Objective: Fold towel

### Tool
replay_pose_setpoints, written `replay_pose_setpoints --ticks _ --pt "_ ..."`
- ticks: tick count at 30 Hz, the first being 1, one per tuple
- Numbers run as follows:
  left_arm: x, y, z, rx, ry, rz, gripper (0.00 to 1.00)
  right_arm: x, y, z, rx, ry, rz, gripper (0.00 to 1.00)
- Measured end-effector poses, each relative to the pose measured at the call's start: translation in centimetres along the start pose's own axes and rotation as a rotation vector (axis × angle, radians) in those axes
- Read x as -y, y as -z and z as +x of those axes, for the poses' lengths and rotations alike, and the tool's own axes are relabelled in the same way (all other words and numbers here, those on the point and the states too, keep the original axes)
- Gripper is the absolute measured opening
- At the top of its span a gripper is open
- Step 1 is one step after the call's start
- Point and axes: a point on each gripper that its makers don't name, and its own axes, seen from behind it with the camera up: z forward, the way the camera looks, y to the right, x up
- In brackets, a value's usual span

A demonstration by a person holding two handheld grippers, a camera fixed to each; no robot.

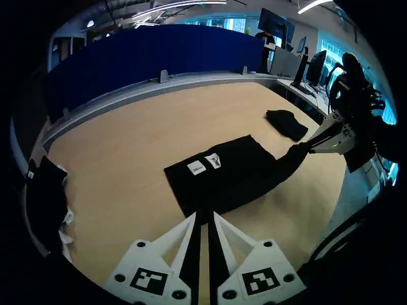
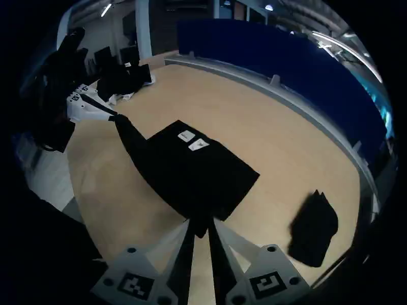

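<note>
Left gripper view, read left to right: a heap of dark cloth (image 1: pixel 45 195) with a little white showing sits at the left edge of a pale wooden table (image 1: pixel 127 137), and a blue partition (image 1: pixel 152 51) runs along the table's far side. A black towel (image 1: pixel 231 175) lies mostly flat in the middle of the table. Its long axis runs on a diagonal from the near centre up toward the right. Two white labels (image 1: pixel 197 167) lie side by side on its top face, near its left end. At the bottom centre, the left gripper (image 1: pixel 204 221) has its two fingers drawn almost together, pinching the towel's near corner between them. Further right, a smaller folded black cloth (image 1: pixel 287 123) rests on the table, apart from the towel. Just below it, the right gripper (image 1: pixel 307 147) has its fingers closed on the towel's far right corner, which is lifted off the table and pulled into a narrow point. Monitors (image 1: pixel 316 66) stand behind it at the table's right end. In the right gripper view, the towel stretches from the far left, where the left gripper pinches one corner, to the bottom centre, where the right gripper's fingers nip the other.
</note>
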Motion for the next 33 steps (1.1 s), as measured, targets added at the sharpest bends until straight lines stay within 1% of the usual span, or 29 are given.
replay_pose_setpoints --ticks 5,11,14,17,23,26,33 --pt "1.2 -2.0 1.4 0.004 -0.021 0.008 0.09 -1.8 -1.6 0.6 0.023 -0.018 0.004 0.18" --pt "2.7 -5.1 3.0 0.012 -0.033 0.022 0.09 -4.0 -3.8 1.4 0.043 -0.061 0.003 0.18" --pt "3.3 -6.4 3.3 0.021 -0.038 0.028 0.09 -5.1 -5.0 1.5 0.054 -0.076 -0.005 0.18" --pt "3.7 -7.6 3.3 0.029 -0.041 0.029 0.09 -5.9 -5.8 1.6 0.063 -0.085 -0.009 0.18" --pt "4.4 -9.4 2.9 0.051 -0.04 0.028 0.09 -6.9 -7.3 1.6 0.082 -0.089 -0.013 0.18" --pt "4.5 -10.0 2.5 0.065 -0.039 0.025 0.09 -6.9 -7.9 1.3 0.093 -0.096 -0.01 0.18" --pt "4.9 -11.1 2.0 0.075 -0.04 0.02 0.09 -7.2 -9.1 1.0 0.101 -0.113 -0.01 0.18"
